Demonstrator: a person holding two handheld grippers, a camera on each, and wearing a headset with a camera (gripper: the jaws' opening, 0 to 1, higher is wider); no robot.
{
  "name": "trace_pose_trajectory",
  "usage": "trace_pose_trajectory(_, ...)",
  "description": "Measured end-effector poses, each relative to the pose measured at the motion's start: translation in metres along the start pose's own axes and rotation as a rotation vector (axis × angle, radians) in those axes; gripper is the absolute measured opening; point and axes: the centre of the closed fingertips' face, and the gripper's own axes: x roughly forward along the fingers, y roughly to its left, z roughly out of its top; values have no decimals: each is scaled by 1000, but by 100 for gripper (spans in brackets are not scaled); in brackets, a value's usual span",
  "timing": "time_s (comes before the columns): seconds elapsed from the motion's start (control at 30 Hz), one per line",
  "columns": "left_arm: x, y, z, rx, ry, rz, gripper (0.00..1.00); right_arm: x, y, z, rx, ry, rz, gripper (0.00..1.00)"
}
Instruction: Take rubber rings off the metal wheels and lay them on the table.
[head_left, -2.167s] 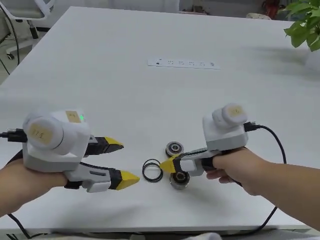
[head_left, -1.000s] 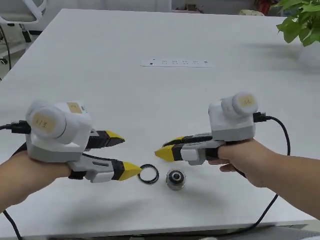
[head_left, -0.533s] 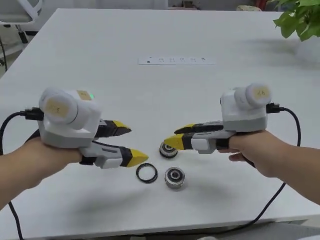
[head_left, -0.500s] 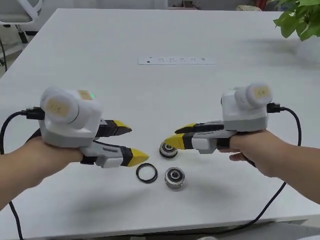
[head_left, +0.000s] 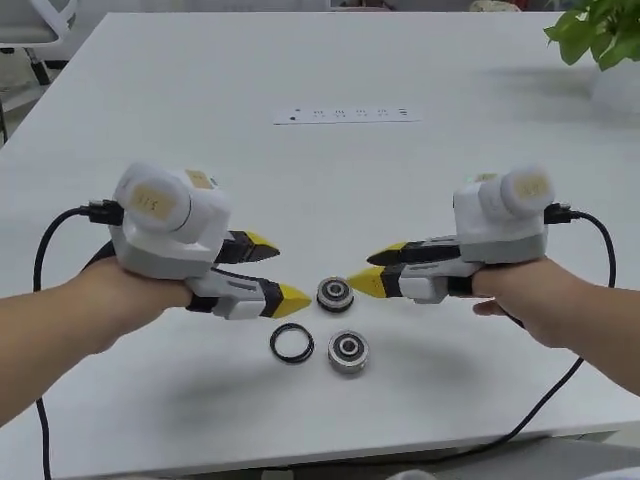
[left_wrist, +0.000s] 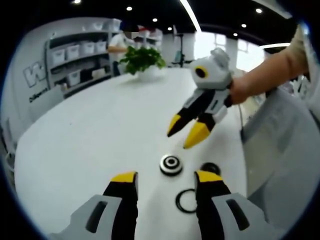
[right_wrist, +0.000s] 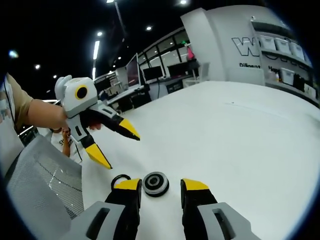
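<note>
Left gripper and right gripper gape empty; head view adds a power strip

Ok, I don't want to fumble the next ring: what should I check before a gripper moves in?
1. The left gripper is open and empty: ok.
2. The right gripper is open and empty: ok.
3. The far wheel lies clear between both grippers' tips: ok.
4. The loose ring lies flat on the table, apart from the near wheel: ok.
5. A rubber ring sits on the far wheel: cannot tell.
</note>
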Motion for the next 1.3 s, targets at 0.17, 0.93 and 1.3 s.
trace_pose_trajectory(0.17,7,0,-3,2,13,-2,45,2,0,-5,-40,13,17,27)
trace_pose_trajectory(0.93,38,-8,-6,2,37,-31,35,21,-4,-33,-135,118,54,20)
trace_pose_trajectory(1.3,54,-12,-7,19,54,-54,27,22,-5,-36,-142,126,62,16)
